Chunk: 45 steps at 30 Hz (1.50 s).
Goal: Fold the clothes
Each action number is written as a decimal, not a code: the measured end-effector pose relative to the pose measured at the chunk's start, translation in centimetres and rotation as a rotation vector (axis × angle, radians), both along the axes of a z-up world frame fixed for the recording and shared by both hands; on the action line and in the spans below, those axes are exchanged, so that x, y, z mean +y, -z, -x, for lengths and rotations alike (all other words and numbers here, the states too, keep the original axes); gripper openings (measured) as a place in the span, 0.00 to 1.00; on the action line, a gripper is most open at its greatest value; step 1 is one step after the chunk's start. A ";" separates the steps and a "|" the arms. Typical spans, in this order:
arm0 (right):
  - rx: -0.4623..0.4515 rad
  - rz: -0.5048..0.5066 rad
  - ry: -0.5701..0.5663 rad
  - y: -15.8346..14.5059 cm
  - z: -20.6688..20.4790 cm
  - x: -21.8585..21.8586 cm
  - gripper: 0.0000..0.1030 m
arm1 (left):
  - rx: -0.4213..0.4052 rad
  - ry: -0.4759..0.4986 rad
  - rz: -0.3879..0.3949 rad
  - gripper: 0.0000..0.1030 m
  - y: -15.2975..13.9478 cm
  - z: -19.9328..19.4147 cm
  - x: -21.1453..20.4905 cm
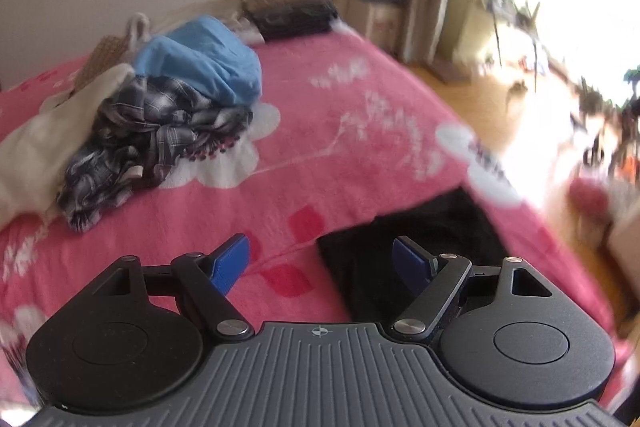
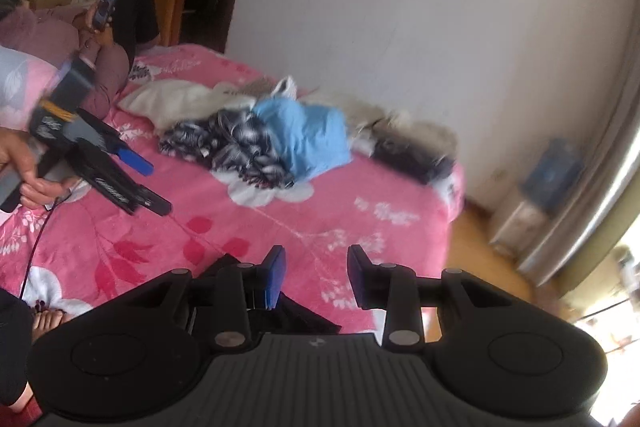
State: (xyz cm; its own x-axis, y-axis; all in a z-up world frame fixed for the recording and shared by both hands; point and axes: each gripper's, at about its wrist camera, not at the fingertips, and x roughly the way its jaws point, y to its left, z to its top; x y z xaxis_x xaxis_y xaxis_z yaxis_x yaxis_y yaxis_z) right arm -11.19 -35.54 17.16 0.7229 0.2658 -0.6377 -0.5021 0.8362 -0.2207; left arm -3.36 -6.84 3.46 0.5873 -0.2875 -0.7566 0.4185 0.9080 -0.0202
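Hovering over the pink bed (image 1: 340,131), both hand-held grippers gaped empty, left (image 1: 322,263) wider than right (image 2: 316,277); black garment (image 1: 420,235) near, clothes pile (image 1: 172,115) far left.

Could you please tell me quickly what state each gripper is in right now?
Left gripper: jaws open wide, holding nothing, above the folded black garment on the pink floral bedspread.
Right gripper: jaws open, nothing between them.

Window (image 1: 560,7) glare blows out; motion blur throughout.
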 end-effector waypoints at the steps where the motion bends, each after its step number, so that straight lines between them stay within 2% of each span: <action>1: 0.027 0.001 0.000 1.1 -1.8 0.1 0.35 | 0.006 0.018 -0.044 0.77 0.6 -0.6 -0.1; 3: 0.078 -0.009 0.010 3.4 -5.8 0.5 0.35 | 0.046 0.058 -0.107 0.77 1.6 -2.9 -0.6; 7: 0.136 -0.112 0.017 6.1 -13.5 1.8 0.35 | 0.088 0.078 -0.089 0.77 2.0 -7.6 -1.7; 11: 0.162 -0.110 -0.036 7.5 -20.7 4.4 0.35 | 0.087 0.162 -0.120 0.77 3.4 -10.5 -3.6; 14: 0.162 -0.253 -0.074 7.5 -24.6 5.5 0.35 | 0.143 0.175 -0.087 0.77 4.9 -11.4 -3.8; 16: 0.206 -0.370 -0.111 7.4 -25.8 5.4 0.35 | 0.196 0.176 -0.066 0.77 5.9 -11.6 -3.8; 18: 0.271 -0.385 -0.168 7.6 -25.8 5.1 0.35 | 0.254 0.181 -0.056 0.77 6.7 -11.5 -3.6; 20: 0.357 -0.390 -0.192 7.8 -24.6 3.7 0.35 | 0.303 0.219 -0.087 0.77 7.3 -11.1 -3.8; 22: 0.456 -0.399 -0.209 7.9 -22.9 2.0 0.35 | 0.326 0.256 -0.165 0.76 7.4 -10.5 -4.2; 24: 0.554 -0.401 -0.226 8.2 -20.6 0.2 0.35 | 0.360 0.244 -0.168 0.76 6.6 -10.4 -4.1; 27: 0.625 -0.374 -0.199 9.5 -17.4 -1.8 0.35 | 0.400 0.220 -0.142 0.77 6.6 -10.2 -4.2; 31: 0.704 -0.376 -0.082 13.6 -14.5 -4.6 0.35 | 0.395 0.268 -0.133 0.76 9.6 -9.0 -5.1; 35: 0.749 -0.354 -0.018 18.6 -13.2 -7.4 0.35 | 0.349 0.248 -0.024 0.75 11.7 -7.2 -4.7; 37: 0.774 -0.346 0.001 20.5 -13.1 -8.4 0.35 | 0.341 0.208 0.006 0.75 12.4 -6.6 -4.4; 39: 0.769 -0.338 0.017 21.6 -12.9 -9.2 0.36 | 0.376 0.163 0.052 0.74 13.1 -6.1 -4.0; 42: 0.741 -0.337 0.051 22.5 -12.6 -10.6 0.42 | 0.341 0.130 0.125 0.73 13.1 -5.3 -3.4; 45: 0.705 -0.398 0.123 23.7 -13.1 -12.5 0.42 | 0.319 0.064 0.217 0.70 13.6 -5.0 -2.9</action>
State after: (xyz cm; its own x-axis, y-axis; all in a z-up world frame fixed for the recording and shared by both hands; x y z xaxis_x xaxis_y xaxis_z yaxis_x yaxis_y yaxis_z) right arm 1.94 -48.01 -6.50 0.2263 0.5135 -0.8277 -0.3119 0.8432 0.4378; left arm 1.68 -9.79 -10.16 0.3081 -0.4891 -0.8160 0.4157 0.8407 -0.3470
